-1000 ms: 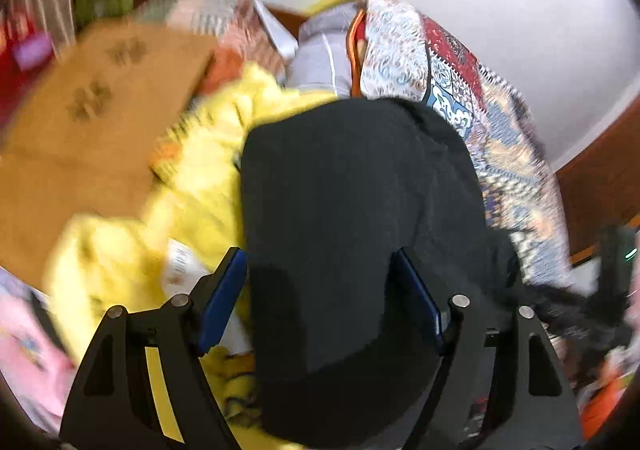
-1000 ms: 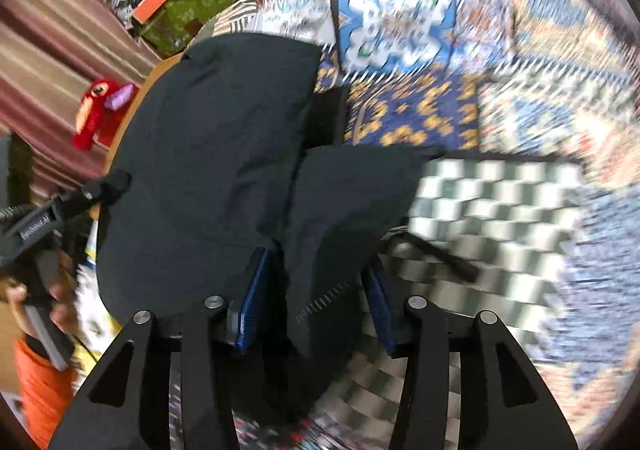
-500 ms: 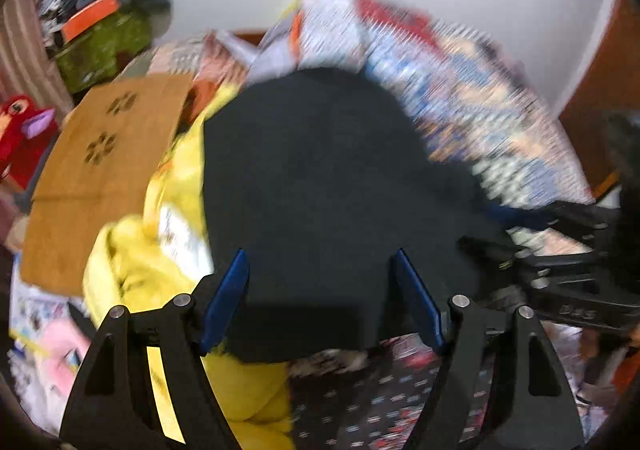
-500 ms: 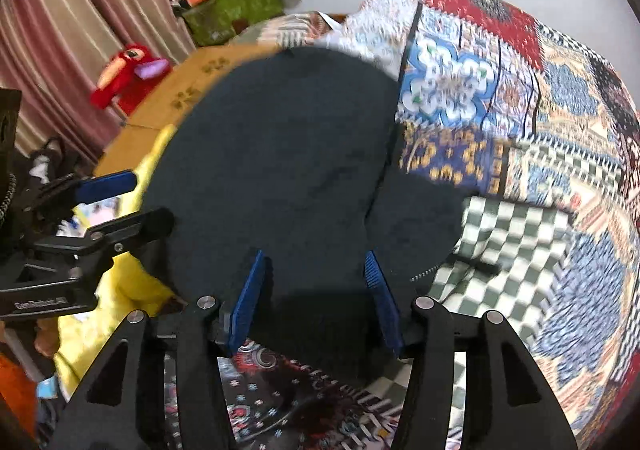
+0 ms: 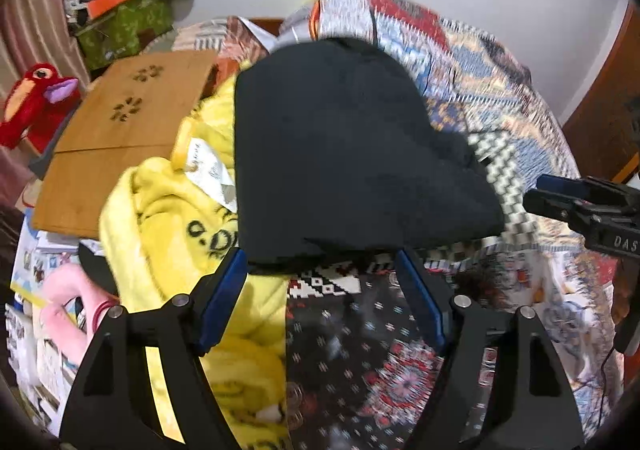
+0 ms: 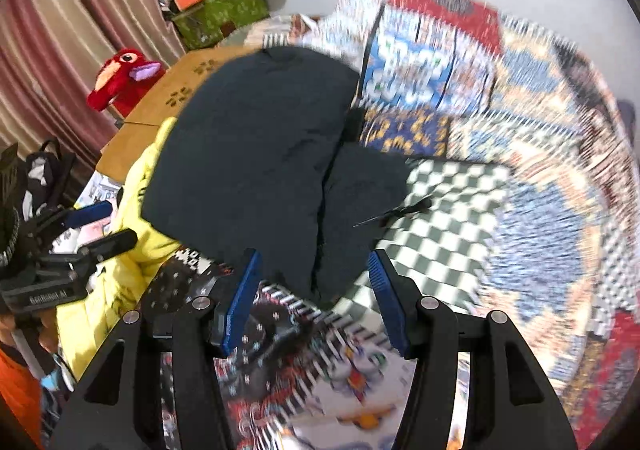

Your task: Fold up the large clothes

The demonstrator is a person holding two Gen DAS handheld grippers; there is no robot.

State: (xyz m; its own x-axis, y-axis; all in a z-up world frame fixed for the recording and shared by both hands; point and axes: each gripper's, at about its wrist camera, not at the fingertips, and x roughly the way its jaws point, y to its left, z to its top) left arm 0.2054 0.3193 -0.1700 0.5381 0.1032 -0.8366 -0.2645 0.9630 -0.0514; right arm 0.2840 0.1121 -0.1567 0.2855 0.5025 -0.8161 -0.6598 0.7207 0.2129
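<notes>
Left tool (image 5: 320, 282): lower centre of its view, blue pads spread apart, nothing clamped. Right tool (image 6: 314, 282): lower centre of its view, jaws just been opening, nothing between the pads. Black garment (image 5: 340, 154): folded, mid-frame, just beyond both tools, on the patterned bed cover (image 5: 500, 90). Yellow garment (image 5: 172, 218): left, beside it. Wooden board (image 5: 120, 130): upper left.

Black two-finger grippers (image 5: 322, 286), blue pads on the fingers (image 5: 220, 300), silver screws, white lettering; orange sleeve (image 6: 16, 390).
</notes>
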